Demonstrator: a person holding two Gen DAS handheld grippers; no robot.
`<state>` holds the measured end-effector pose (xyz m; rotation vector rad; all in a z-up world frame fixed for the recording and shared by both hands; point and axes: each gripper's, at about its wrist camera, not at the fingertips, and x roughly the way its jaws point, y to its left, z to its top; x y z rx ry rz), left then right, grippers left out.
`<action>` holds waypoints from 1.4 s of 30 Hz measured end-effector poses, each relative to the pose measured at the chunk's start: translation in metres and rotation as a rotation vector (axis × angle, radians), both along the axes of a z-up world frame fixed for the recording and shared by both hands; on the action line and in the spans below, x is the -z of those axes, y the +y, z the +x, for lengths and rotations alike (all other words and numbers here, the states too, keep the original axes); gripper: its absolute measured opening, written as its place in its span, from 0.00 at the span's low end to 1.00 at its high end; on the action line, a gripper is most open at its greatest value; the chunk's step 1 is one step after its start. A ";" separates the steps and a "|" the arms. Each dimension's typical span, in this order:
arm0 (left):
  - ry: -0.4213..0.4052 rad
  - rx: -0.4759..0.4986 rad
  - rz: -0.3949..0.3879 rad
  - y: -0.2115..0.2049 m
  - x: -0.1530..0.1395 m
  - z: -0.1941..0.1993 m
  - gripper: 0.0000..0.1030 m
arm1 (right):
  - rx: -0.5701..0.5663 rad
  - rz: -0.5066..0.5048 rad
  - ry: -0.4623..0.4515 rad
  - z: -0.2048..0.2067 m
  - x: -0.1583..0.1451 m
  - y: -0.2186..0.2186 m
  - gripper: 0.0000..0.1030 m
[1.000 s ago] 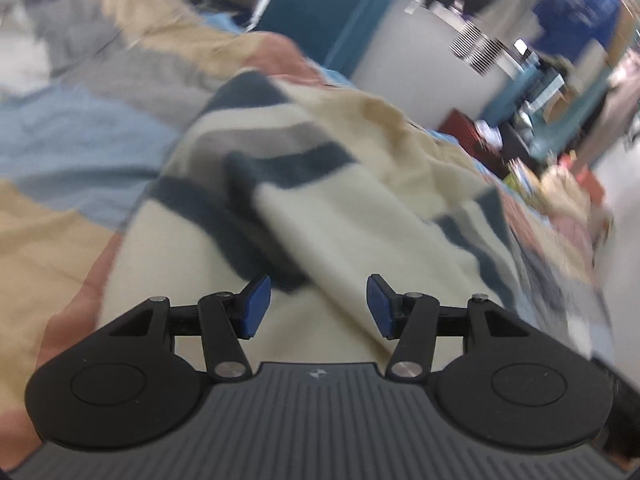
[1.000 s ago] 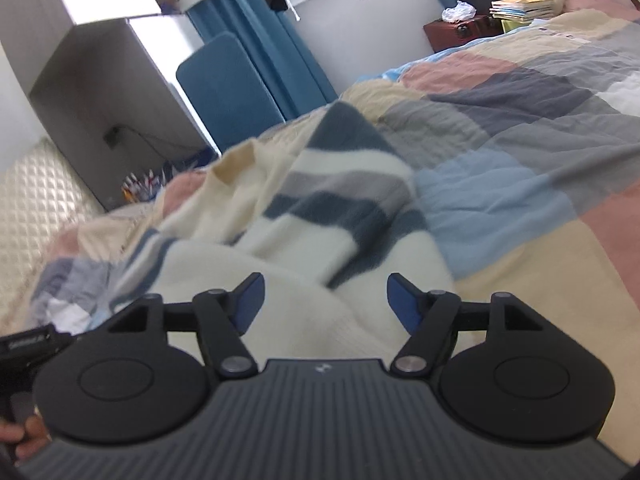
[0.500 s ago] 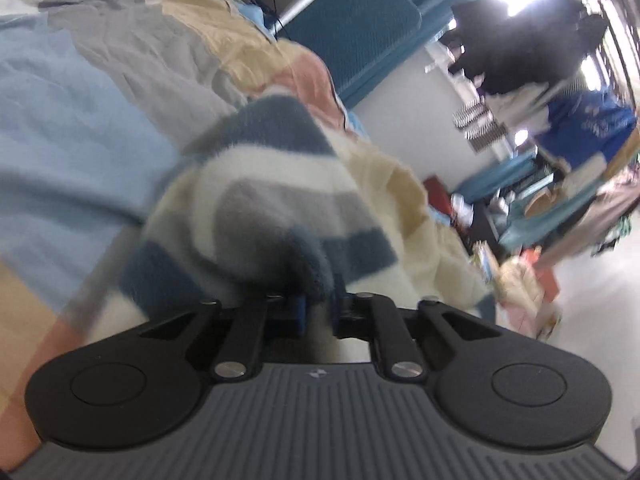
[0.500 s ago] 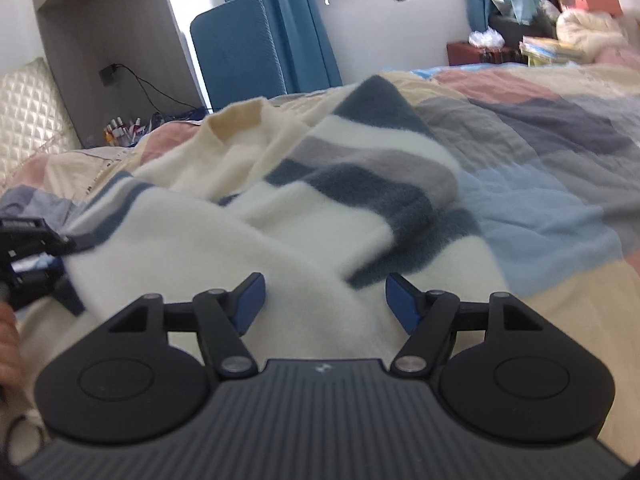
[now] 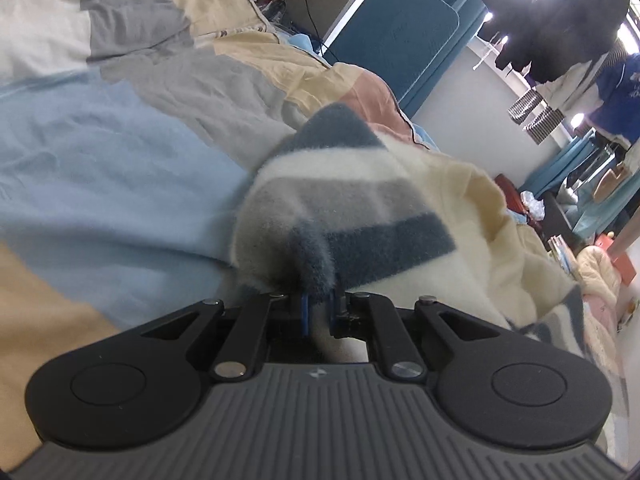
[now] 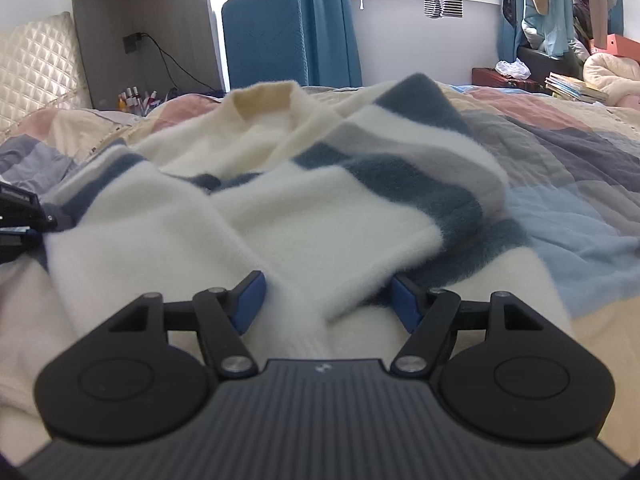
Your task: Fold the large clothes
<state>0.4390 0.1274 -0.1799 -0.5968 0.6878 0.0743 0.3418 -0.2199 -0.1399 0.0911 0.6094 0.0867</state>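
Since the earlier frame, the left gripper (image 5: 318, 314) had been pinched shut on the sweater (image 5: 360, 208), bunched at frame centre on the quilt (image 5: 100, 168). The right gripper (image 6: 326, 300) was held spread over it.

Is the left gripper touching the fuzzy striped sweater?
Touching. The left wrist view shows the left gripper pinched shut on a fold of the sweater.

Sweater (image 6: 280, 208) lies crumpled on quilt (image 6: 580, 168) on the bed. Left hand-held gripper (image 5: 318, 314) at its left edge, right hand-held gripper (image 6: 326, 300) over its near part. Chair (image 6: 264, 36) behind the bed, books (image 6: 576, 86) far right.
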 end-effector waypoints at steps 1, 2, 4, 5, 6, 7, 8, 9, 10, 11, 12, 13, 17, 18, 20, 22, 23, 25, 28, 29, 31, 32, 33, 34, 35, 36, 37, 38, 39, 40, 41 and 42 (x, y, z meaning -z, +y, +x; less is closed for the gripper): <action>0.001 0.007 0.012 0.000 -0.002 -0.001 0.11 | -0.001 0.004 0.000 0.000 -0.001 -0.001 0.67; 0.002 0.009 0.022 0.000 -0.005 -0.003 0.11 | -0.001 0.009 -0.001 -0.001 -0.001 -0.002 0.67; 0.004 0.006 0.041 -0.002 -0.011 -0.009 0.12 | -0.002 0.022 0.000 -0.002 -0.003 -0.003 0.67; 0.006 0.006 0.059 -0.005 -0.015 -0.018 0.12 | -0.001 0.027 0.000 -0.003 -0.004 -0.004 0.67; 0.003 0.008 0.078 -0.007 -0.019 -0.023 0.13 | 0.000 0.033 0.001 -0.004 -0.006 -0.005 0.66; -0.003 0.010 0.089 -0.010 -0.023 -0.030 0.13 | 0.002 0.040 0.003 -0.007 -0.009 -0.006 0.66; -0.005 0.015 0.098 -0.012 -0.026 -0.036 0.13 | 0.003 0.049 0.003 -0.009 -0.011 -0.007 0.66; -0.003 0.021 0.105 -0.015 -0.030 -0.042 0.13 | 0.004 0.059 -0.008 -0.014 -0.015 -0.009 0.66; -0.006 0.029 0.108 -0.019 -0.033 -0.051 0.13 | 0.008 0.054 -0.022 -0.018 -0.017 -0.009 0.66; -0.011 0.038 0.112 -0.022 -0.037 -0.060 0.13 | 0.011 0.038 -0.028 -0.021 -0.019 -0.008 0.66; -0.014 0.044 0.121 -0.025 -0.040 -0.068 0.13 | 0.013 0.025 -0.032 -0.024 -0.021 -0.007 0.66; -0.015 0.054 0.135 -0.029 -0.044 -0.078 0.13 | 0.017 0.022 -0.035 -0.027 -0.023 -0.007 0.66; -0.019 0.084 0.159 -0.041 -0.058 -0.110 0.13 | 0.032 0.035 -0.047 -0.043 -0.033 -0.012 0.66; -0.024 0.086 0.175 -0.043 -0.063 -0.118 0.13 | 0.032 0.037 -0.051 -0.048 -0.037 -0.013 0.66; -0.034 0.095 0.229 -0.051 -0.072 -0.132 0.13 | 0.037 0.034 -0.049 -0.056 -0.042 -0.015 0.66; -0.042 0.106 0.246 -0.056 -0.078 -0.145 0.13 | 0.049 0.024 -0.035 -0.064 -0.044 -0.019 0.66; -0.044 0.109 0.244 -0.056 -0.080 -0.151 0.13 | 0.055 0.020 -0.028 -0.068 -0.044 -0.021 0.66; -0.044 0.109 0.239 -0.057 -0.082 -0.164 0.13 | 0.073 0.008 -0.010 -0.076 -0.045 -0.027 0.66; -0.032 0.105 0.215 -0.054 -0.084 -0.183 0.13 | 0.101 0.004 0.009 -0.086 -0.047 -0.036 0.66; -0.024 0.101 0.203 -0.051 -0.084 -0.188 0.13 | 0.113 0.006 0.011 -0.089 -0.049 -0.040 0.66; 0.007 0.082 0.175 -0.043 -0.083 -0.198 0.18 | 0.144 0.018 0.024 -0.096 -0.051 -0.048 0.66; 0.021 0.069 0.159 -0.038 -0.082 -0.204 0.22 | 0.159 0.033 0.030 -0.100 -0.051 -0.053 0.66; 0.032 0.055 0.139 -0.032 -0.081 -0.209 0.36 | 0.176 0.050 0.037 -0.104 -0.052 -0.058 0.66; 0.042 0.040 0.123 -0.027 -0.079 -0.213 0.45 | 0.197 0.064 0.048 -0.108 -0.051 -0.063 0.66; 0.051 0.022 0.111 -0.022 -0.077 -0.217 0.46 | 0.218 0.079 0.059 -0.112 -0.051 -0.067 0.66; 0.061 0.005 0.095 -0.016 -0.074 -0.220 0.46 | 0.235 0.092 0.067 -0.114 -0.050 -0.071 0.66; 0.073 -0.008 0.078 -0.012 -0.072 -0.222 0.47 | 0.260 0.103 0.078 -0.117 -0.049 -0.076 0.66; 0.086 -0.020 0.057 -0.007 -0.069 -0.224 0.47 | 0.282 0.111 0.087 -0.119 -0.049 -0.079 0.66; 0.095 -0.031 0.035 -0.003 -0.067 -0.226 0.48 | 0.307 0.120 0.097 -0.120 -0.047 -0.083 0.67; 0.105 -0.044 0.011 0.001 -0.063 -0.228 0.50 | 0.330 0.130 0.112 -0.120 -0.045 -0.086 0.67; 0.113 -0.053 -0.012 0.004 -0.060 -0.229 0.51 | 0.346 0.146 0.129 -0.119 -0.043 -0.090 0.70; 0.124 -0.055 -0.042 0.007 -0.056 -0.229 0.52 | 0.356 0.181 0.146 -0.119 -0.040 -0.095 0.79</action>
